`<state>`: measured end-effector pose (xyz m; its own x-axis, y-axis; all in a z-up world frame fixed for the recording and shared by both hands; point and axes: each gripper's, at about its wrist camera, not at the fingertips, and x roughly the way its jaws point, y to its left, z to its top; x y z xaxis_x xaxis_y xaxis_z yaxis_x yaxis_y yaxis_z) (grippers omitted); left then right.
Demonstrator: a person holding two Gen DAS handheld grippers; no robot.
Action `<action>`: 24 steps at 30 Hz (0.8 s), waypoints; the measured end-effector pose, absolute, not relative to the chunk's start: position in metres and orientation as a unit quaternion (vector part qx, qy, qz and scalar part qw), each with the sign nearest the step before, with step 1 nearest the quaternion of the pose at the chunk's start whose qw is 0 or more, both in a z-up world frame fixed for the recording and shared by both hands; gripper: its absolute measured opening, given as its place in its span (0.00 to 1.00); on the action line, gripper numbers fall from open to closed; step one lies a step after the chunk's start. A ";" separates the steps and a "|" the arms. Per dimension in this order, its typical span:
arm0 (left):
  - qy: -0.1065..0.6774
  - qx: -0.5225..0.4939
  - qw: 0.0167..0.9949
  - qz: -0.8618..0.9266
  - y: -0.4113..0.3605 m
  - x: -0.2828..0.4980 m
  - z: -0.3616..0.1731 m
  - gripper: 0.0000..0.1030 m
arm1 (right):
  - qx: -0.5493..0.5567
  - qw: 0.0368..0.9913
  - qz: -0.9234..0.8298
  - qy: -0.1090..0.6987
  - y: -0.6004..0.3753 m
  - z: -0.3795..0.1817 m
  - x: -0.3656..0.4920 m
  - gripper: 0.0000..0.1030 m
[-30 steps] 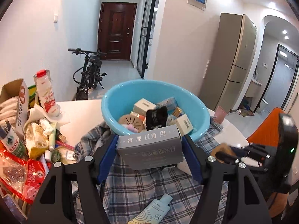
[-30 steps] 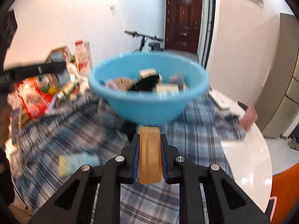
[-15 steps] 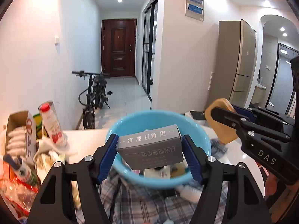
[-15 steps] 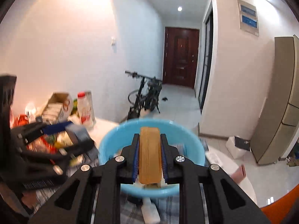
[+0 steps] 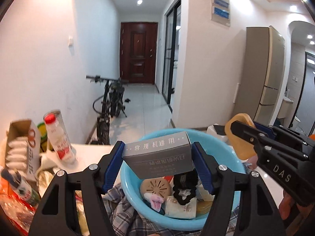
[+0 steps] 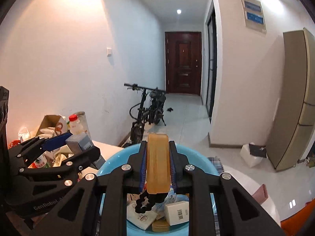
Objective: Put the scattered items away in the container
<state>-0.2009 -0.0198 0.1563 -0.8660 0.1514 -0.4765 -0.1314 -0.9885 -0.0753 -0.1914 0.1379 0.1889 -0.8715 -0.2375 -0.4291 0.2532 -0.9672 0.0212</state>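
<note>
Both tools hang over the blue basin, each with something clamped in it.

The left tool [image 5: 157, 164] is spread wide around a grey box [image 5: 158, 155], its blue pads pressed on the box's two ends, above the blue basin [image 5: 226, 147]. At its 2 o'clock, the right tool [image 6: 158, 166] is pinched tight on a thin tan bar [image 6: 158, 163], held on edge over the same basin. Inside lie a black scrunchie [image 5: 184, 188], small cartons and a round tan disc [image 5: 155, 186]. At 9 o'clock, a milk bottle [image 5: 59, 137] stands among clutter on the tabletop [image 5: 88, 157].

Left tongs [image 5: 157, 162] clamped wide, tilted slightly down; right tongs [image 6: 158, 164] pinched narrow alongside.
</note>
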 end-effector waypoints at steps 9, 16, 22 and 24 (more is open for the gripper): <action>-0.036 -0.265 0.068 0.961 -0.027 -0.212 0.152 0.65 | 0.239 0.118 -0.963 0.040 0.125 0.172 -0.207 0.21; -0.025 -0.254 0.071 0.964 -0.019 -0.205 0.157 0.66 | 0.239 0.115 -0.963 0.053 0.119 0.170 -0.203 0.21; -0.017 -0.256 0.071 0.964 -0.016 -0.205 0.157 0.66 | 0.239 0.114 -0.962 0.063 0.116 0.170 -0.199 0.21; -0.015 -0.257 0.070 0.964 -0.016 -0.205 0.156 0.66 | 0.240 0.113 -0.962 0.065 0.115 0.170 -0.199 0.21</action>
<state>-0.2053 -0.0165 0.1557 -0.8581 0.1424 -0.4934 -0.1270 -0.9898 -0.0648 -0.1986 0.1153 0.1695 -0.8597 -0.1858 -0.4759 0.2485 -0.9660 -0.0717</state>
